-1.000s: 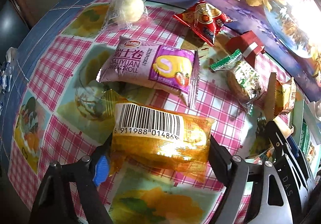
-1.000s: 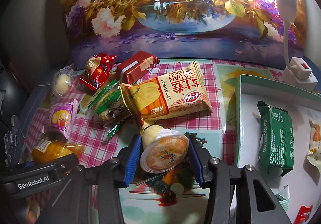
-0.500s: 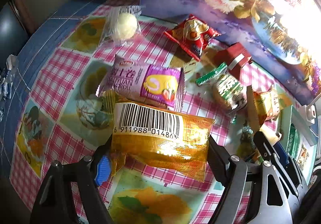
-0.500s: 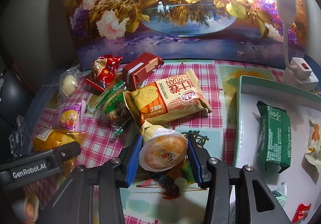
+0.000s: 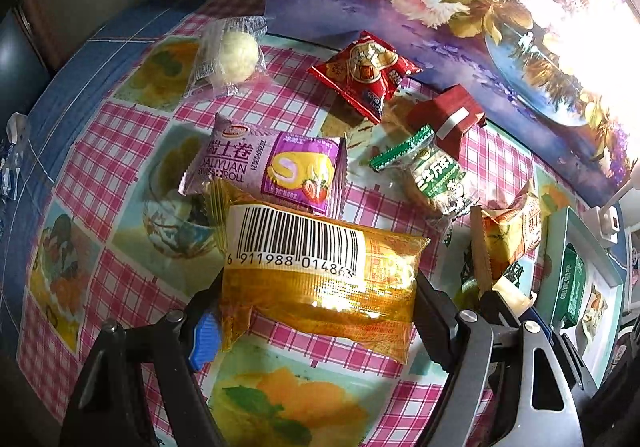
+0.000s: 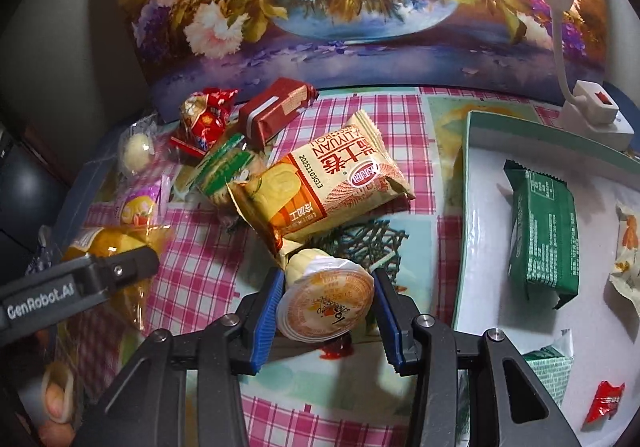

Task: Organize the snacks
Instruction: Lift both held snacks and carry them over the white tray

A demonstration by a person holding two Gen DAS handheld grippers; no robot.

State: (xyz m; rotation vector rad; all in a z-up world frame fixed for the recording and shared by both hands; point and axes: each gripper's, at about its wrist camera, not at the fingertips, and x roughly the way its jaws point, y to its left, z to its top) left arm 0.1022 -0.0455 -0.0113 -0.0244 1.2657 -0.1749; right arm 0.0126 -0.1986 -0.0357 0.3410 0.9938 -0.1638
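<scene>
On the right of the bench (image 6: 400, 119) we see a shallow tray (image 6: 466, 183) with a green rim and a white floor. Inside it lie a dark green packet (image 6: 544, 231), a pale wrapper with orange print (image 6: 626, 247) at the far right edge, a small red sweet (image 6: 606, 401) near the bottom corner, and a green-and-white wrapper (image 6: 550, 369) partly hidden behind our right tool.

Our left gripper (image 5: 316, 303) points steeply down at the checked cloth. Its fingers (image 5: 206, 335) stand fairly wide and clamp the two short ends of an amber cake packet (image 5: 320, 279), barcode facing up, which spans the whole gap between them and hangs clear above the cloth. Just behind it lies a purple swiss roll packet (image 5: 272, 171), with a clear-wrapped white ball (image 5: 234, 53), a red packet (image 5: 366, 73), a dark red box (image 5: 448, 119) and a green-topped biscuit pack (image 5: 432, 175) further back.

Our right gripper (image 6: 326, 307) also tilts downward, just left of the tray. Its blue-padded fingers (image 6: 266, 315) are set narrow and press on either side of a round jelly cup (image 6: 326, 305), its foil lid turned toward us. The cup sits squarely between the pads, with an orange swiss roll packet (image 6: 320, 187) lying on the bench right behind it.

At the lower left of the right view, fingertips of a hand (image 6: 58, 397) show under the left tool.
</scene>
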